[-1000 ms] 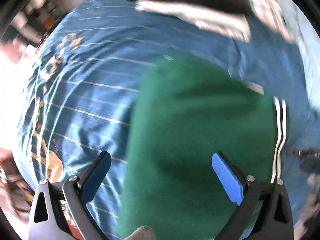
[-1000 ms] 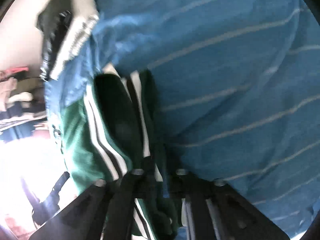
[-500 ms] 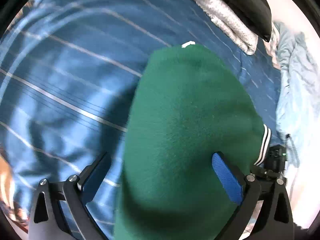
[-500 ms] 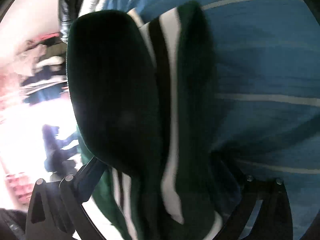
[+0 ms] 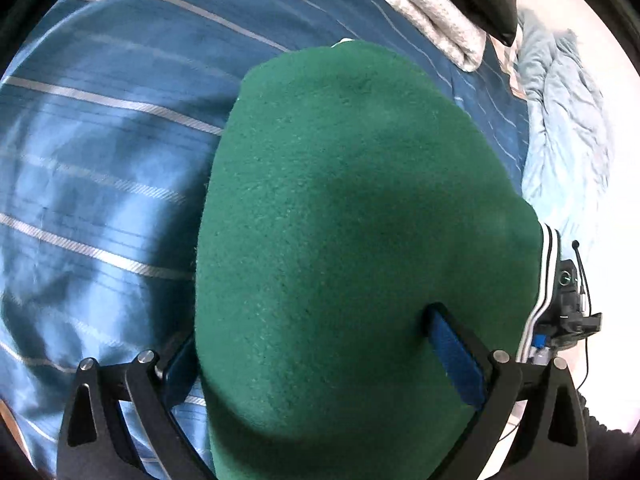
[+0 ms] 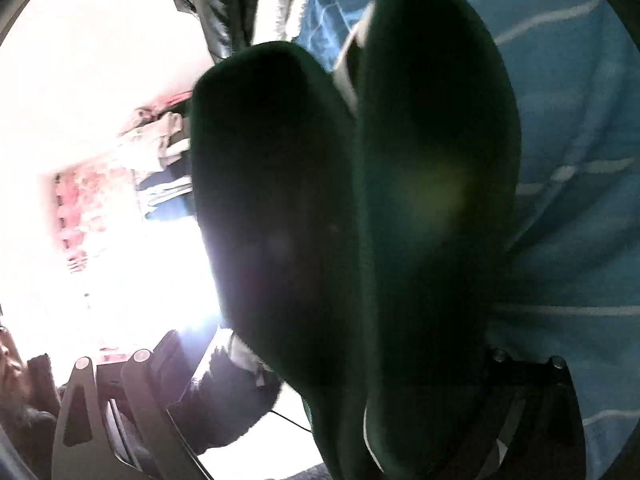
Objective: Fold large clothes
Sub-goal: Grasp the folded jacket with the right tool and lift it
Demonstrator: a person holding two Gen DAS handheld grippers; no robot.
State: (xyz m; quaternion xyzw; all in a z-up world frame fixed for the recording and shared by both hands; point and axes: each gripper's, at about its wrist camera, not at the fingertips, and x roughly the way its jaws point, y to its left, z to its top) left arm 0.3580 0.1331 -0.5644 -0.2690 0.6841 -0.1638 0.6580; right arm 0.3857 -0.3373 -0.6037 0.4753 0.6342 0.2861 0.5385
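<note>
Green garment [image 5: 352, 240] larger in frame than before, covering lower centre, left gripper [image 5: 320, 356] spread wide around it, right gripper [image 6: 320, 380] now parted, formerly clenched, blue striped bedding [image 5: 100, 160] behind.

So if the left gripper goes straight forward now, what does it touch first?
Almost certainly the green garment: it already fills the space between the left gripper's open fingers. The blue striped bedding lies beneath it.

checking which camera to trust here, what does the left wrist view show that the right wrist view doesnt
Only the left wrist view shows the light blue crumpled sheet, the white stripes on the garment's cuff, and the left gripper open around the fabric. Only the right wrist view shows the bright, washed-out room with hanging clothes. Both show the green garment and the blue striped bedspread.
</note>
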